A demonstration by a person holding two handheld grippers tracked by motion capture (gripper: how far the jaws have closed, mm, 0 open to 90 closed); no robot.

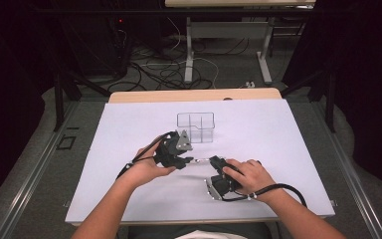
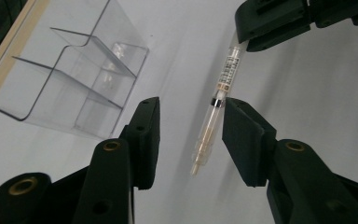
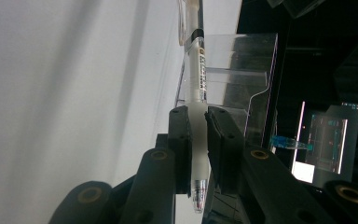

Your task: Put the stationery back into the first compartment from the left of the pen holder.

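A clear plastic organizer (image 1: 195,127) is standing on the white table cover (image 1: 129,124), just beyond the two grippers; its divided compartments are looking empty in the left gripper view (image 2: 74,79), though the see-through walls are making that hard to confirm. In the right gripper view its far edge (image 3: 242,79) is being cut off by the dark background.

The right gripper (image 3: 198,140) is clenching the white barrel of a pen (image 3: 199,93), its tip poking out below the jaws. The pen's upper end is running out of the top of that view. In the left gripper view the same pen (image 2: 214,112) is hanging between the left gripper (image 2: 191,135) jaws, which are standing apart from it on both sides, released. From the high view the pen (image 1: 201,161) is barely showing between the two hands.
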